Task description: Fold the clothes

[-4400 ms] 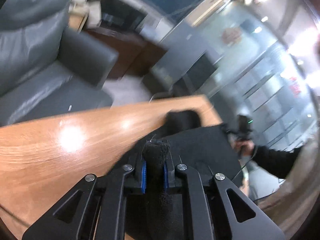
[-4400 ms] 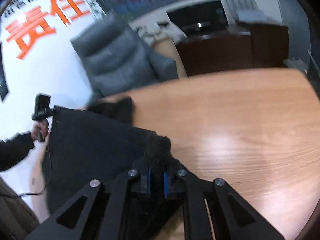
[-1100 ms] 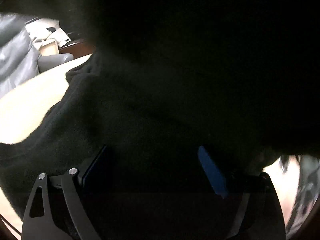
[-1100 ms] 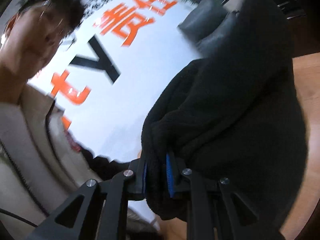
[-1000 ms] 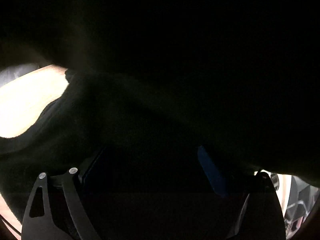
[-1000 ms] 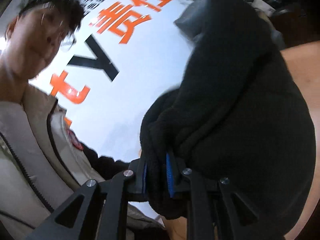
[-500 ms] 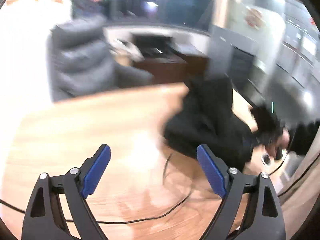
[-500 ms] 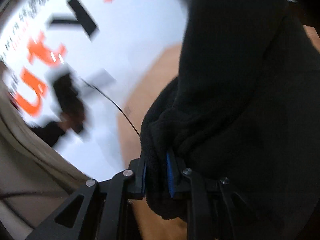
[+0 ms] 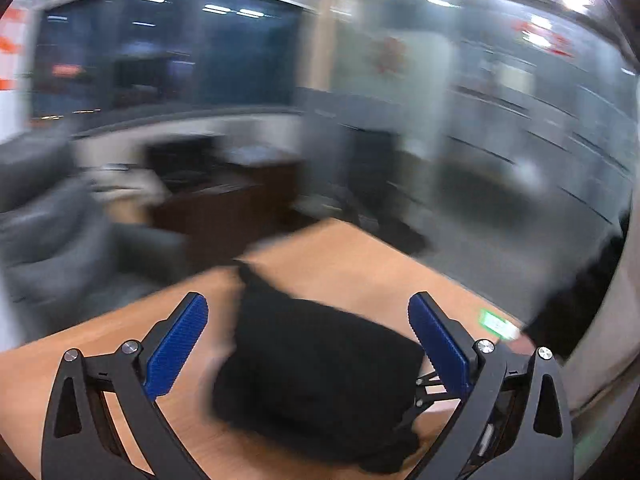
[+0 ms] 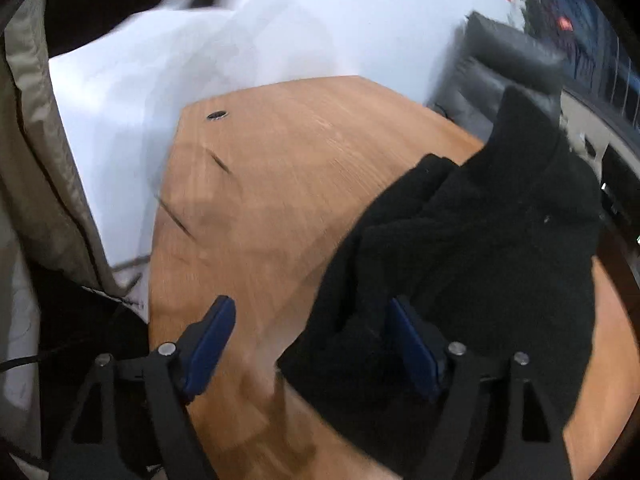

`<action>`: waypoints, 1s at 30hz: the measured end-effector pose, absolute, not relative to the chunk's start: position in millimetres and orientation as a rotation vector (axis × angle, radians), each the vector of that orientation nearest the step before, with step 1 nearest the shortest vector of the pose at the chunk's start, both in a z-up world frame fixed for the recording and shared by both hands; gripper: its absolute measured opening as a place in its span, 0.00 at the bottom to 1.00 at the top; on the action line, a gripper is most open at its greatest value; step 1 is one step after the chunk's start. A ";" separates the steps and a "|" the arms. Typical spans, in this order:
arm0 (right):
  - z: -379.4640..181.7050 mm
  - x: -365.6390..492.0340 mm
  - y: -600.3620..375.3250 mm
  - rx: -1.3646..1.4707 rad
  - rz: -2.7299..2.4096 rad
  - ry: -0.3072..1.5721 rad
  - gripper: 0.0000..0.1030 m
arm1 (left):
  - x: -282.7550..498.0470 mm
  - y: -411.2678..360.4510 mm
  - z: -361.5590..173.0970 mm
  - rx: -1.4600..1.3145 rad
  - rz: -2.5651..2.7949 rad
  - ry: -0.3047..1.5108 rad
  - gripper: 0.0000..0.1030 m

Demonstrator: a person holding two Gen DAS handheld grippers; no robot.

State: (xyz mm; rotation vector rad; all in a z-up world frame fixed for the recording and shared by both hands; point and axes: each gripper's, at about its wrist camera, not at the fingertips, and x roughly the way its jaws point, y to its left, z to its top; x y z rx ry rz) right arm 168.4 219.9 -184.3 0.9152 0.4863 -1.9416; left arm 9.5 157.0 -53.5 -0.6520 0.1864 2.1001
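Fuzzy black fleece (image 10: 480, 240) (smooth wood table (image 10: 280, 160))

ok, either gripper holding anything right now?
No. Left gripper and right gripper are both open; black garment lies loose on the table.

A wooden table (image 10: 280, 184) is seen before a white wall (image 10: 320, 28) bearing orange characters. A grey leather armchair (image 9: 44, 216) is set beside dark windows (image 9: 168, 52); what may be a glass partition (image 9: 520, 120) is blurred.

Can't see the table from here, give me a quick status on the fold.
Left gripper open, empty. Right gripper open, black garment draped over one finger. Garment bunched on wooden table, not neatly folded. Nothing in the way.
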 end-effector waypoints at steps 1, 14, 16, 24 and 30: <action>-181.1 173.4 224.4 0.914 -1.958 0.495 0.80 | -2.4 179.4 -68.6 -0.656 2.029 0.204 0.98; -210.3 171.7 232.2 0.979 -1.934 0.506 0.78 | -61.5 202.5 -242.2 -0.950 1.902 0.298 0.97; -240.5 174.7 236.4 1.117 -1.866 0.514 0.70 | -61.5 197.3 -256.5 -0.962 1.921 0.293 0.98; -168.5 171.6 268.7 1.017 -1.989 0.192 0.70 | -33.7 158.2 -164.9 -0.838 1.957 0.080 0.97; -142.2 126.1 238.3 0.838 -1.913 0.010 0.71 | -5.3 174.0 -207.1 -0.937 1.887 0.136 0.97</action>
